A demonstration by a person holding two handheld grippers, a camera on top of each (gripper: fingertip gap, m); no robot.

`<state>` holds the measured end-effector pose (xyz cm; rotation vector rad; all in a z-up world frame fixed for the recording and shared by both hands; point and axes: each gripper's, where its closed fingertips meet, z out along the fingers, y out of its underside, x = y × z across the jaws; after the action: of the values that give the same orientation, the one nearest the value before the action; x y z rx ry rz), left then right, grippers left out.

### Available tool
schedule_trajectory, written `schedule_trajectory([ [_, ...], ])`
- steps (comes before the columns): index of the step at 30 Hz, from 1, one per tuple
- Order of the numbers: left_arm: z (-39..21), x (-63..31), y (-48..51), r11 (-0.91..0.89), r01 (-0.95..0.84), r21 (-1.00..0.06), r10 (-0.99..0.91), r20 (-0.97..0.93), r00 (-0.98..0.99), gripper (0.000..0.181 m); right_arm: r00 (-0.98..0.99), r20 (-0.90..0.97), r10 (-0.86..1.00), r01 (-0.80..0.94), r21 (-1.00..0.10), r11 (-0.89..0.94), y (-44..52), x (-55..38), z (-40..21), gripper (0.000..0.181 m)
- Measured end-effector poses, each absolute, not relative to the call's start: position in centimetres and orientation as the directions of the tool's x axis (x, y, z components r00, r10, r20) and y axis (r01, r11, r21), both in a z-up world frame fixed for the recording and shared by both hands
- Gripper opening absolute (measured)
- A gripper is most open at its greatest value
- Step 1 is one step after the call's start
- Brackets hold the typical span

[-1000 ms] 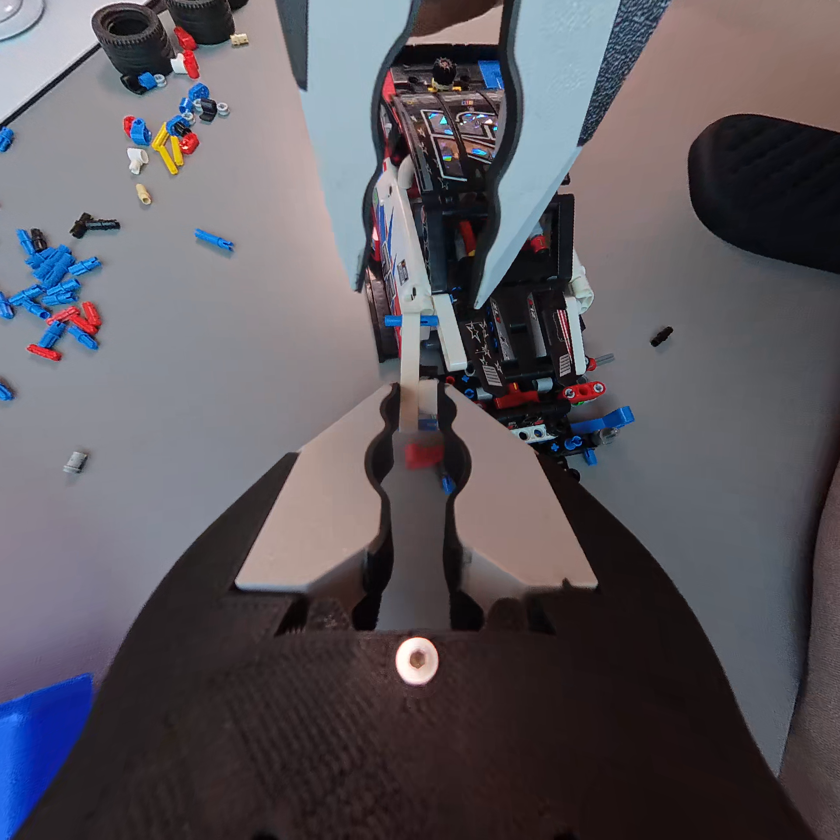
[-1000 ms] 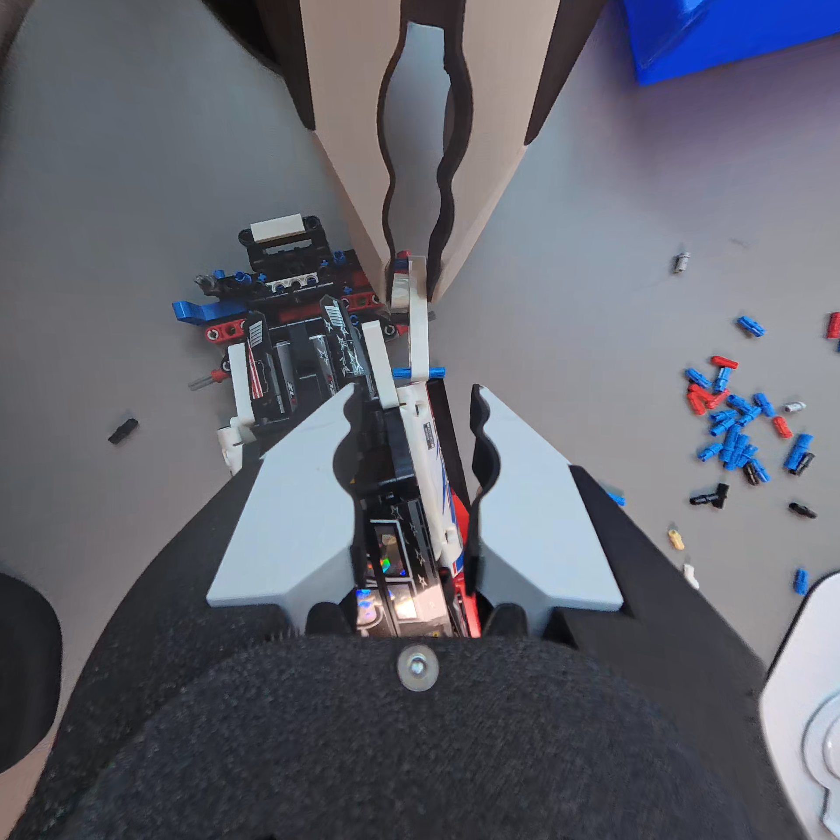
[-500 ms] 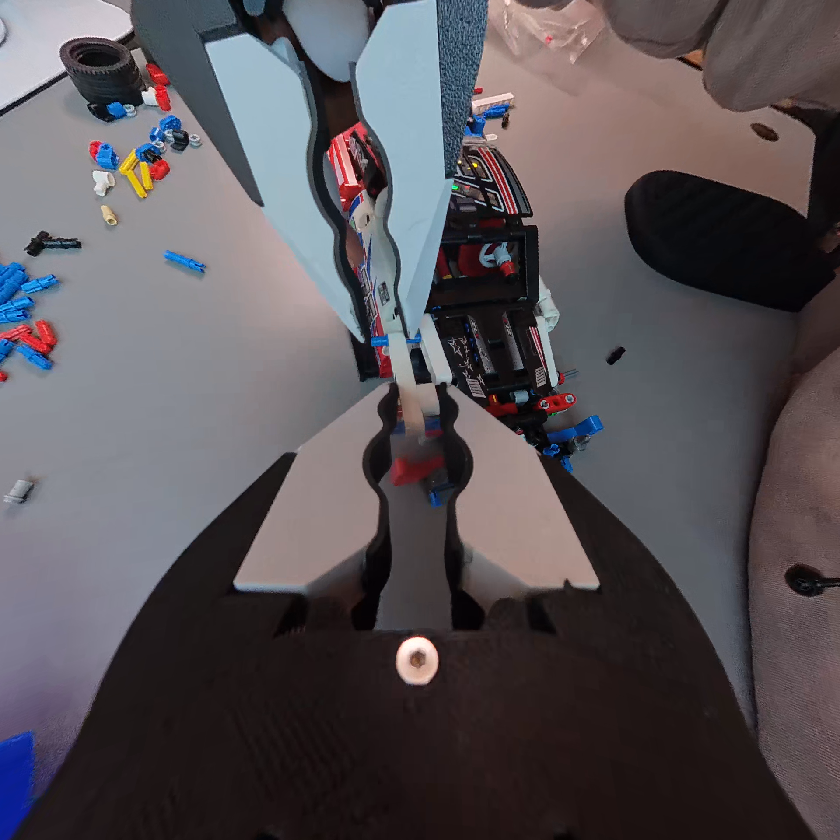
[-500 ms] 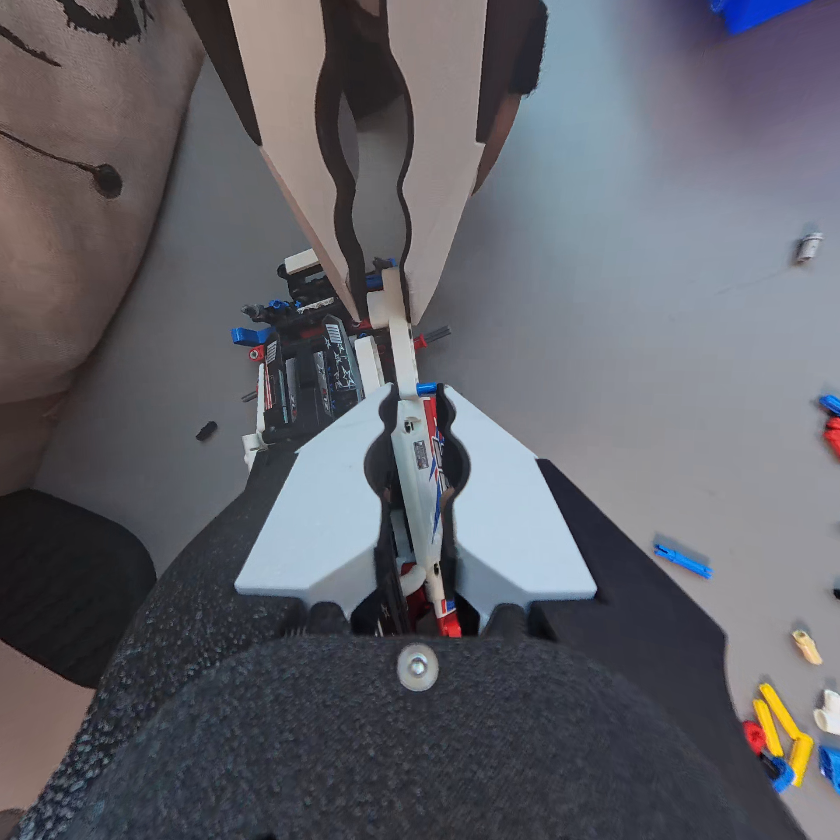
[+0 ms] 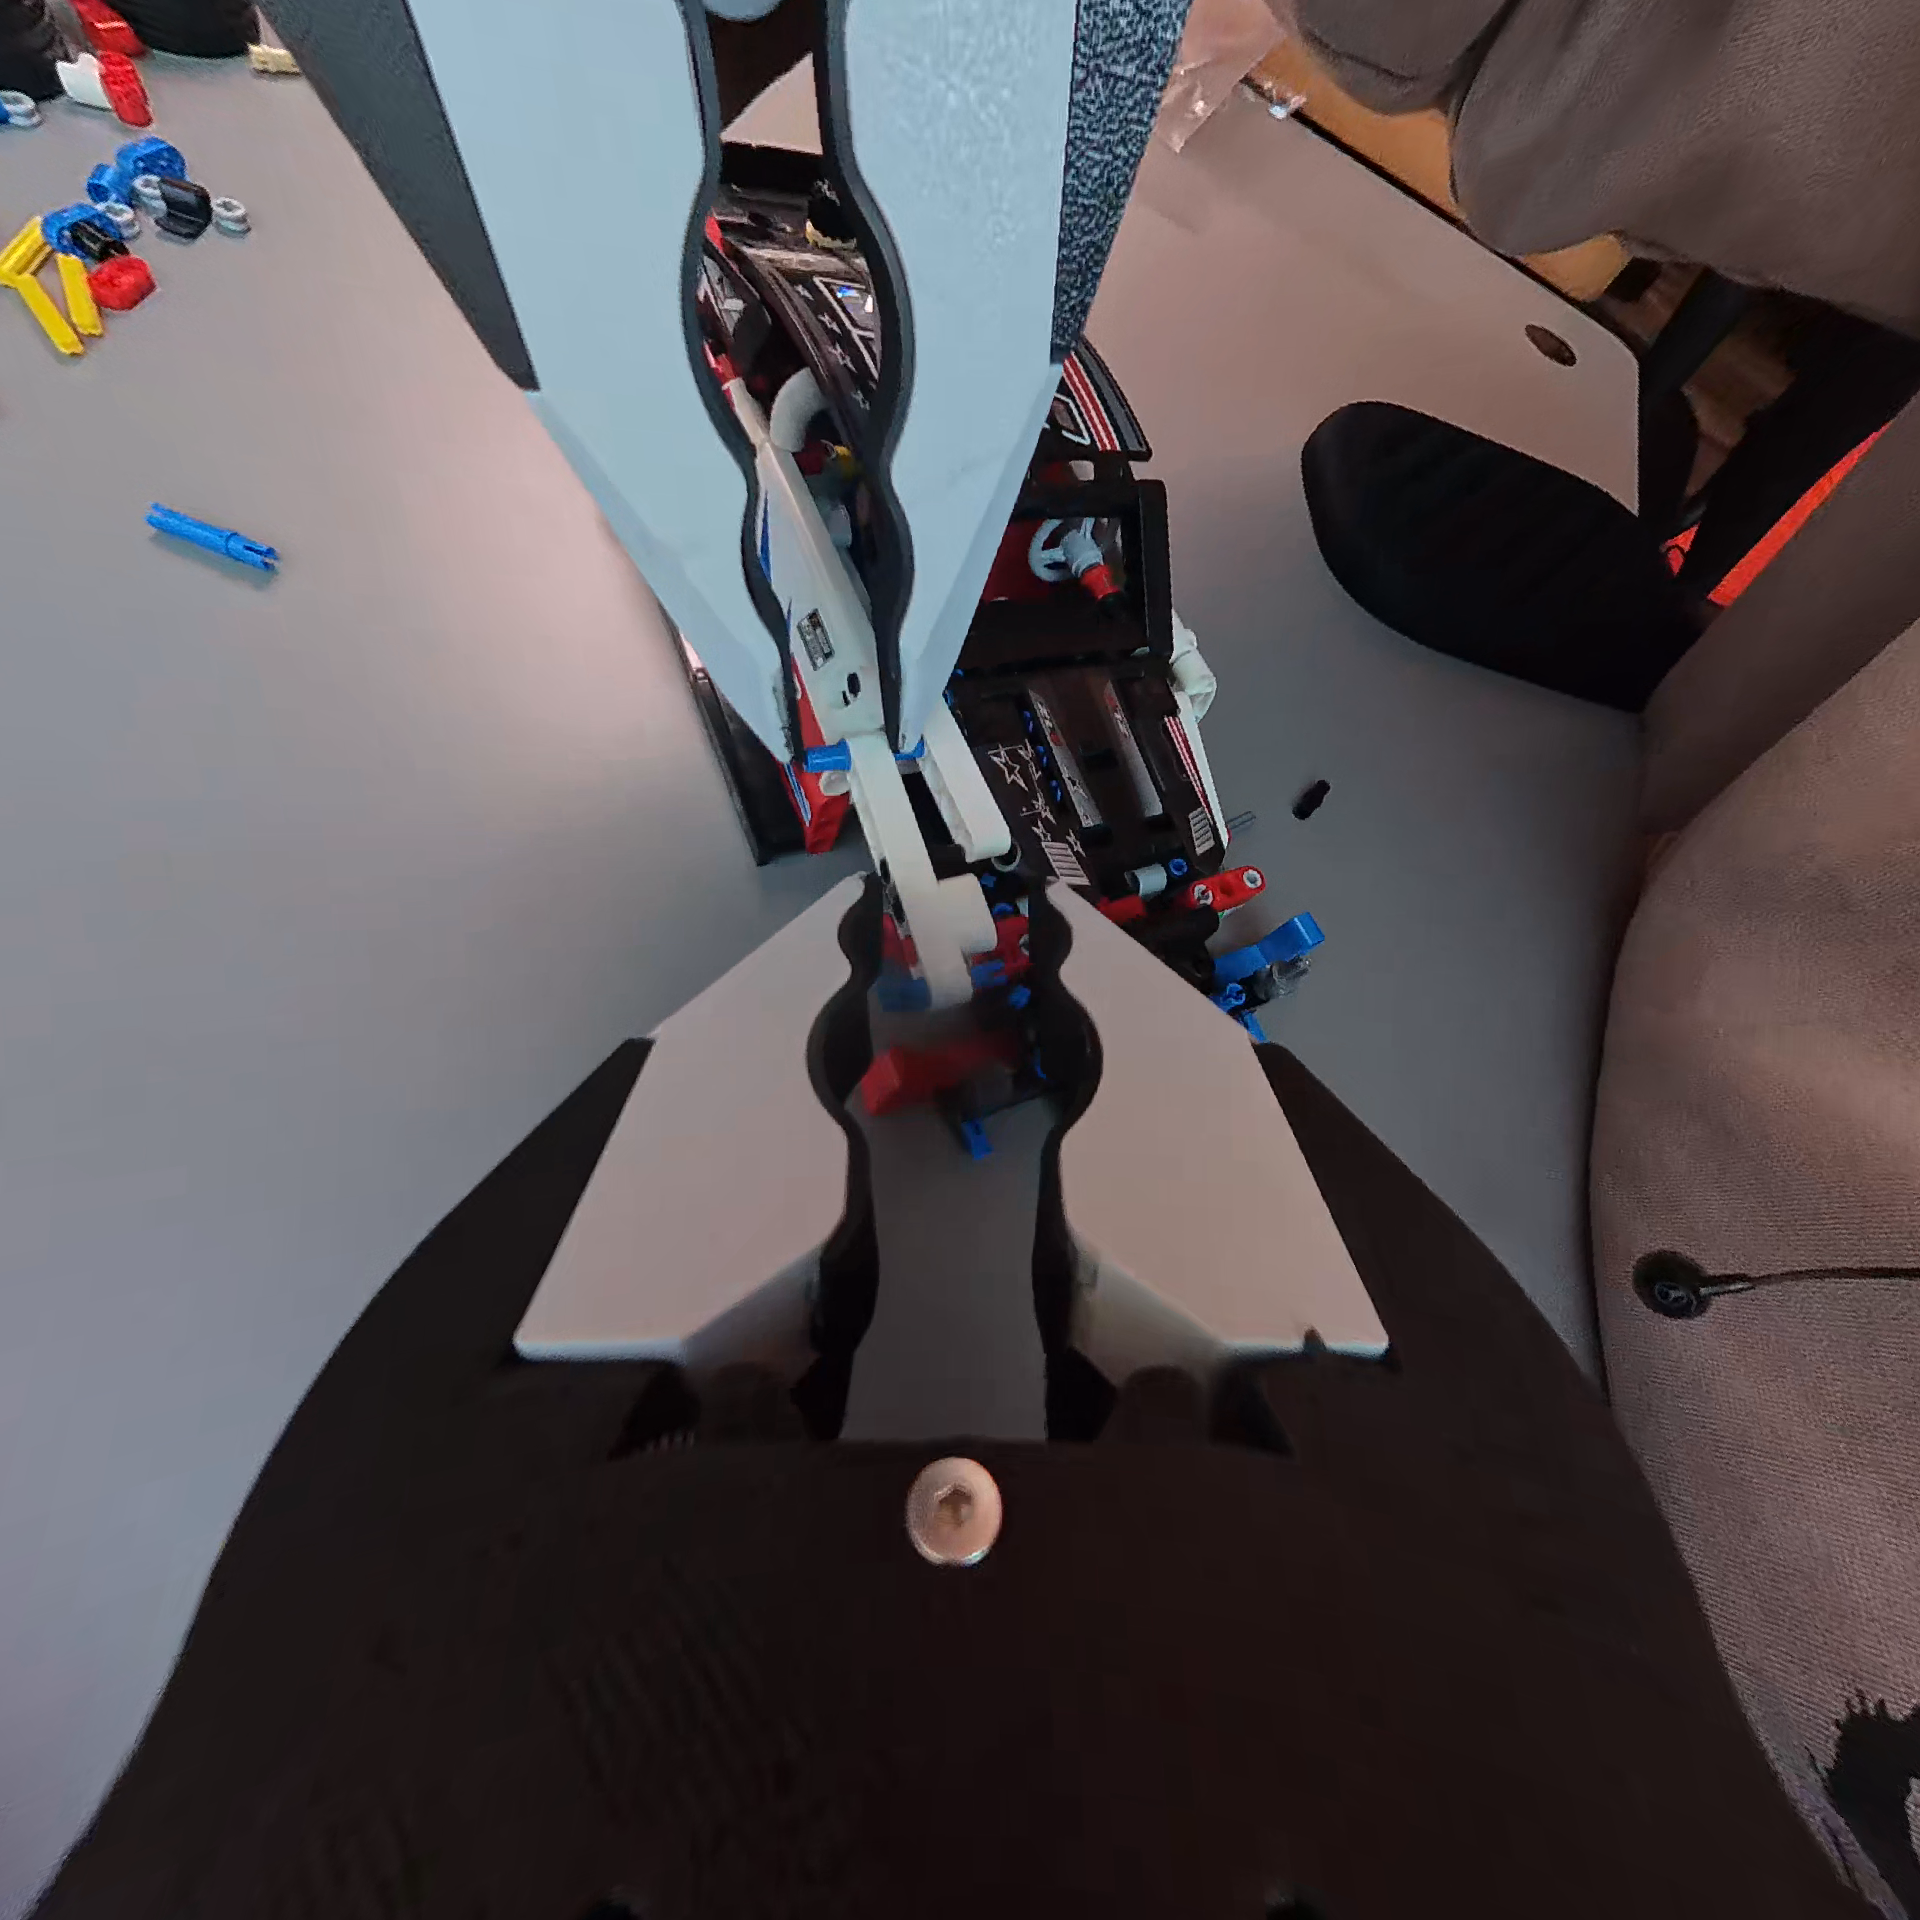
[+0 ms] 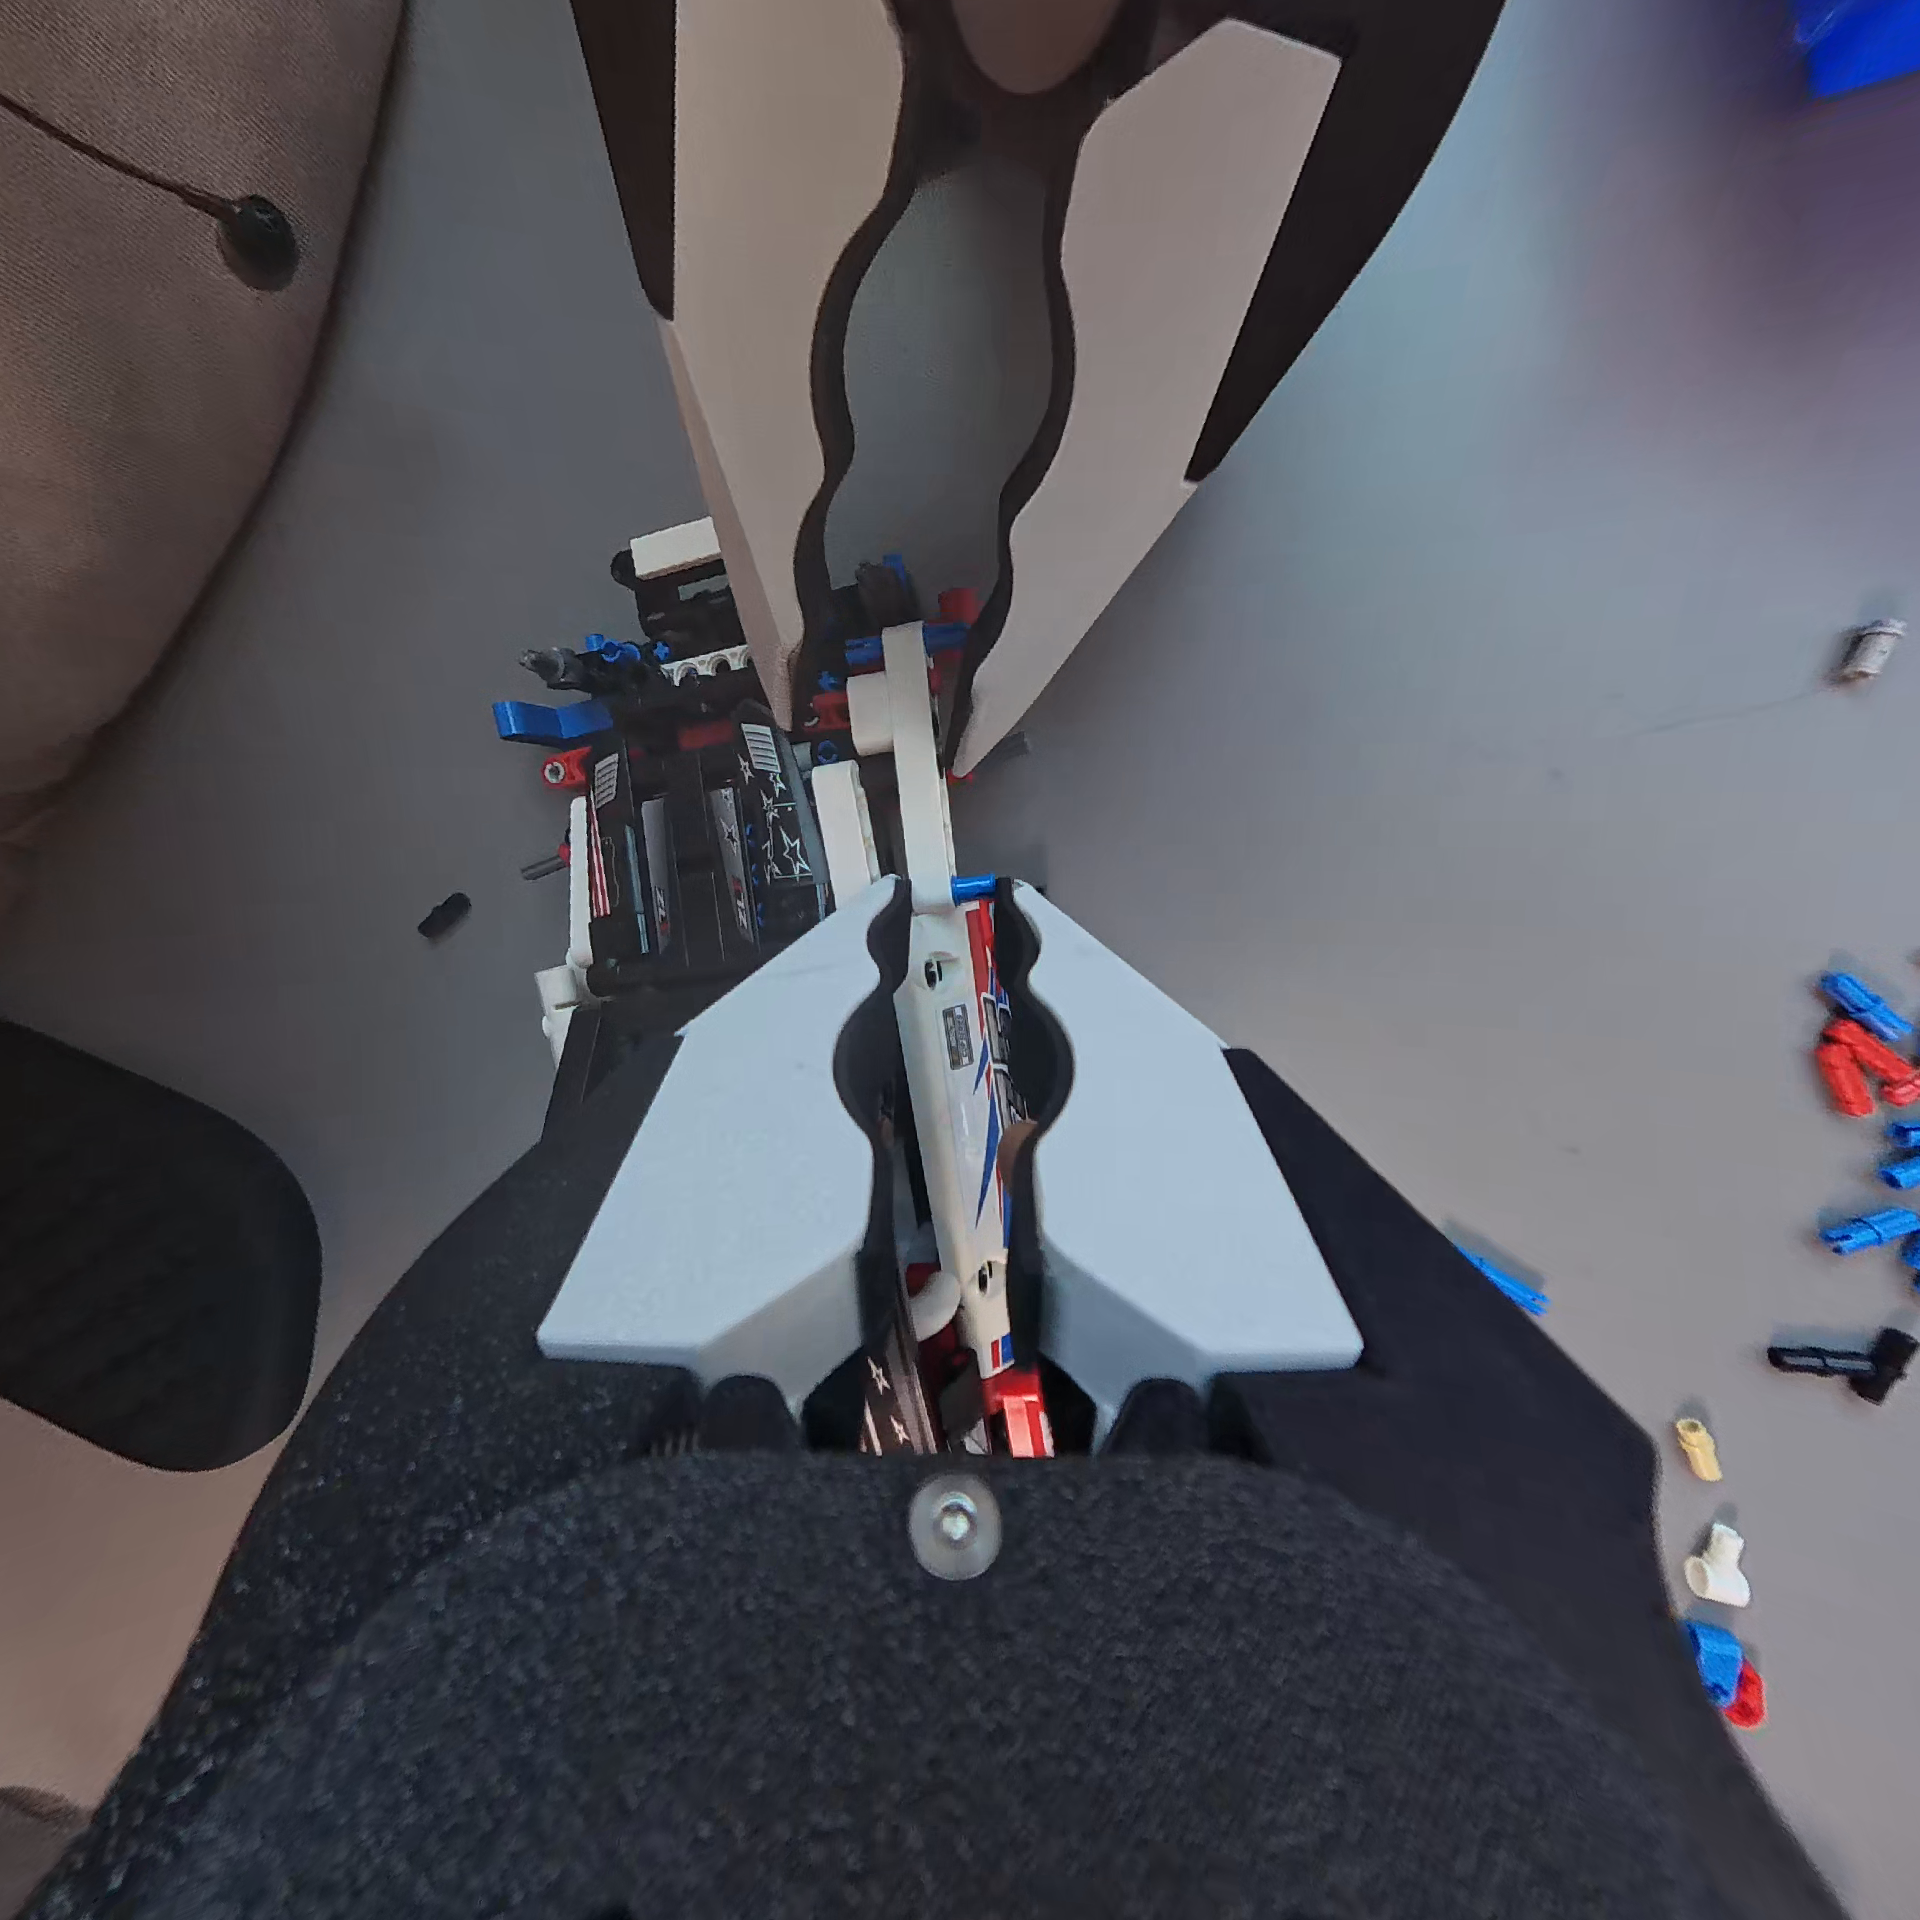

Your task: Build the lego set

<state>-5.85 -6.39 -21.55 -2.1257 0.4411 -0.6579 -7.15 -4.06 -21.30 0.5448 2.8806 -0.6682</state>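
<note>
In the left wrist view, loose yellow, blue and red pieces [image 5: 94,249] at ten o'clock run off the frame's edge, and a lone blue pin [image 5: 211,537] lies apart from them on the grey worktop [image 5: 312,831]. At centre the lego vehicle [image 5: 1081,727] rests on the worktop, its long axis running from six to twelve o'clock; its far end is covered by the right tongs [image 5: 847,717], which come down from twelve o'clock. Those tongs are closed on the vehicle's white side panel [image 5: 821,613]. A white beam [image 5: 925,883] runs from that panel toward six o'clock, into the left tongs [image 5: 951,914]. Their tips stand on either side of it with a gap showing; whether they pinch it cannot be told. Red and blue parts [image 5: 935,1081] between the fingers are blurred. At three o'clock a black padded armrest [image 5: 1475,561] is partly cut by grey cloth [image 5: 1766,935].

In the right wrist view, the same cloth [image 6: 156,364] fills ten o'clock. The vehicle [image 6: 707,842] points away toward twelve o'clock, its near half hidden under the right tongs [image 6: 951,904], which clamp the panel [image 6: 966,1091]. The beam [image 6: 920,769] reaches the left tongs [image 6: 878,717] at twelve o'clock. Loose pieces [image 6: 1860,1060] at three o'clock are cut off.
</note>
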Motion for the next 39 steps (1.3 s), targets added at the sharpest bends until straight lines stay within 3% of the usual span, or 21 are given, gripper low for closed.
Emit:
schedule_trajectory([
  [23, -21.3, -5.5, -5.9, -0.586, -0.017, -0.81, -0.488, 0.337, 0.805, 0.022, -0.912, -0.221, 0.346, 0.411, -0.471, 0.781, -4.1, -6.8, -21.3, 0.014],
  [29, -22.1, -5.7, -6.2, -0.611, -0.052, -0.79, -0.48, 0.318, 0.818, 0.031, -0.908, -0.248, 0.339, 0.42, -0.506, 0.753, -4.1, -6.8, -21.2, 0.013],
  [37, -22.4, -4.9, -6.6, -0.636, -0.061, -0.77, -0.51, 0.359, 0.782, 0.025, -0.91, -0.243, 0.336, 0.414, -0.507, 0.756, -4.2, -6.7, -21.2, 0.013],
  [39, -22.4, -4.9, -6.6, -0.64, -0.054, -0.767, -0.509, 0.37, 0.777, 0.025, -0.91, -0.249, 0.332, 0.415, -0.506, 0.756, -4.2, -6.6, -21.1, 0.005],
])
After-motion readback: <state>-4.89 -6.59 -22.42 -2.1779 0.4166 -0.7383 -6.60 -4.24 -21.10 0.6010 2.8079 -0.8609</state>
